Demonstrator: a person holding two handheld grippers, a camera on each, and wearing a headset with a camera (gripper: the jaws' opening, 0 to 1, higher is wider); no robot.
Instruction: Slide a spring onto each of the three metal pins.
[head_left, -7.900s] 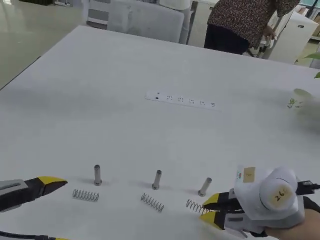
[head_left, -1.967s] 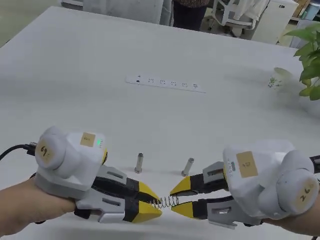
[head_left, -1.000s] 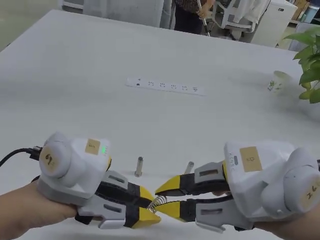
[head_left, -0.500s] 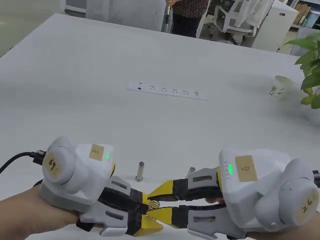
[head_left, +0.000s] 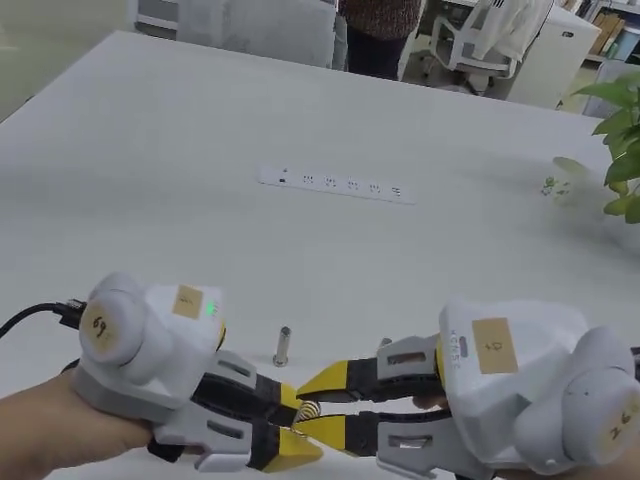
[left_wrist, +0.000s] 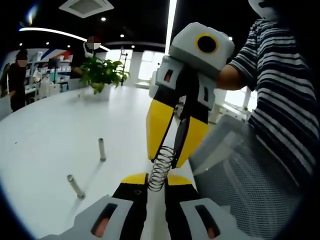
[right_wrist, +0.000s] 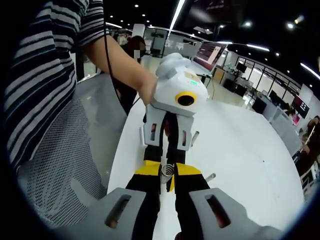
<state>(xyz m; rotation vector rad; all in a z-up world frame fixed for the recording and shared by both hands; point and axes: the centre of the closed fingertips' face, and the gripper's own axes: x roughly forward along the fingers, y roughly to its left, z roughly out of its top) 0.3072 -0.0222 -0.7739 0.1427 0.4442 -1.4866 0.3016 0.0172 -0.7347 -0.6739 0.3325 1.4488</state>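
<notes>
A small coil spring (head_left: 308, 410) hangs above the white table between my two yellow-tipped grippers, which meet tip to tip. My left gripper (head_left: 290, 425) is shut on one end of the spring (left_wrist: 161, 167). My right gripper (head_left: 318, 405) pinches the other end (right_wrist: 167, 172). Just beyond the tips, one metal pin (head_left: 283, 345) stands upright. A second pin (head_left: 385, 342) peeks out behind the right gripper's upper jaw. Both pins (left_wrist: 102, 149) (left_wrist: 76, 186) are bare in the left gripper view. The grippers' bodies hide the table near me.
A white power strip (head_left: 338, 185) lies across the middle of the table. A paper cup (head_left: 560, 180) and a leafy plant (head_left: 620, 150) sit at the far right. A person (head_left: 380, 20) and office chairs stand past the far edge. A black cable (head_left: 30, 318) trails from the left gripper.
The grippers have closed in on each other: the spring, stretched level between them two seconds ago, now shows short and end-on at the meeting tips.
</notes>
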